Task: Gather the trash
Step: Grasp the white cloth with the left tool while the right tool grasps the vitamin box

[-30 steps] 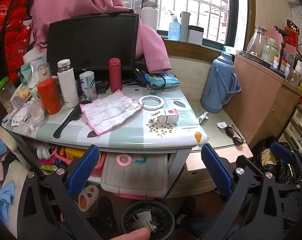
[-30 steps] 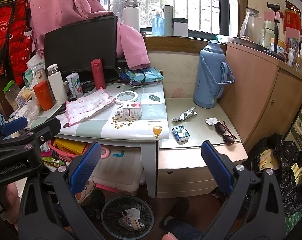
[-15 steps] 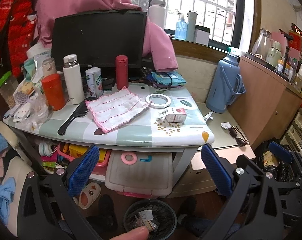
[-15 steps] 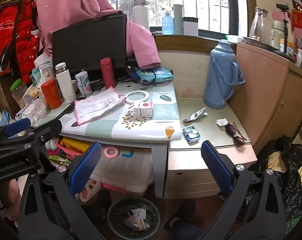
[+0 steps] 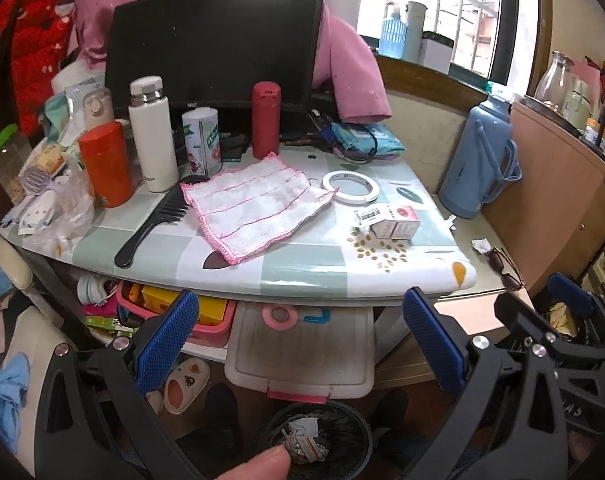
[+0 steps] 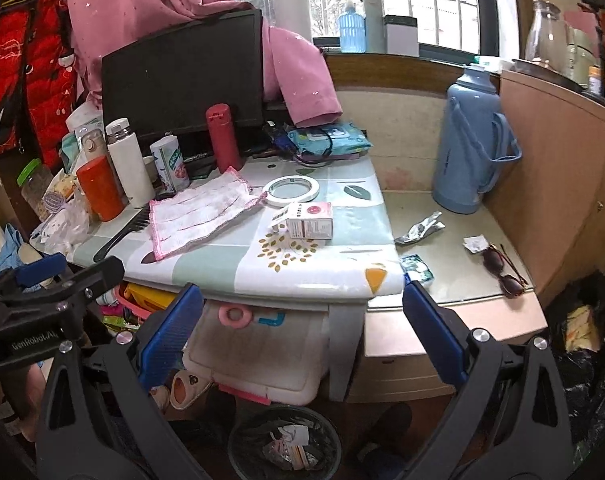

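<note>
Trash-wise, crumpled silver foil wrapper (image 6: 419,227) and white paper scrap (image 6: 475,243) sit on the low glass-topped bench (image 6: 442,280). I've drifted both tools closer over the last second; left tool (image 5: 300,340) and right tool (image 6: 302,330) both gape empty.

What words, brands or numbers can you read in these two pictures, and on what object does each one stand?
"GenRoboLAI": on the black body of the left claw, seen from the right wrist; last letters uncertain.
Small box: print and barcode too small to read.
Green and white canister: characters too blurred.
Monitor: logo on the lower edge illegible.
Blue thermos: faint vertical print illegible.
</note>
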Motion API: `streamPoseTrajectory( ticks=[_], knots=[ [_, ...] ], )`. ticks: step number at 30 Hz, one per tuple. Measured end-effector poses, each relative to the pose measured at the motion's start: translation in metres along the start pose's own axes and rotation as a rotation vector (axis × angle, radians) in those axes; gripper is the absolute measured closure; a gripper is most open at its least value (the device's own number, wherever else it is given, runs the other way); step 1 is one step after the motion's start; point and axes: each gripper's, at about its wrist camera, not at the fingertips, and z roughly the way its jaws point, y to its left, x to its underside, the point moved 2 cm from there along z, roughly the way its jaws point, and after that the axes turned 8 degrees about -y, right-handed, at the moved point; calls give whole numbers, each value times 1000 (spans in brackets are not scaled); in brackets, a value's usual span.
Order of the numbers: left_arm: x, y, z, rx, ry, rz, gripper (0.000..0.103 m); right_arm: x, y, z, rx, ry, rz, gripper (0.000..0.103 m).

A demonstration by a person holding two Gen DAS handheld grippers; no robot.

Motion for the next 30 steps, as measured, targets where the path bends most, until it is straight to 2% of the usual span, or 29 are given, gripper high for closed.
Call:
streamPoseTrajectory(
  ticks=[13, 30],
  knots=[
    [-17, 17, 91, -17, 64, -1, 4, -8, -4, 90, -18, 41, 22, 4],
    [-50, 32, 198, -33, 105, -23, 4, -26, -11, 195, 29, 93, -5, 4]
  ],
)
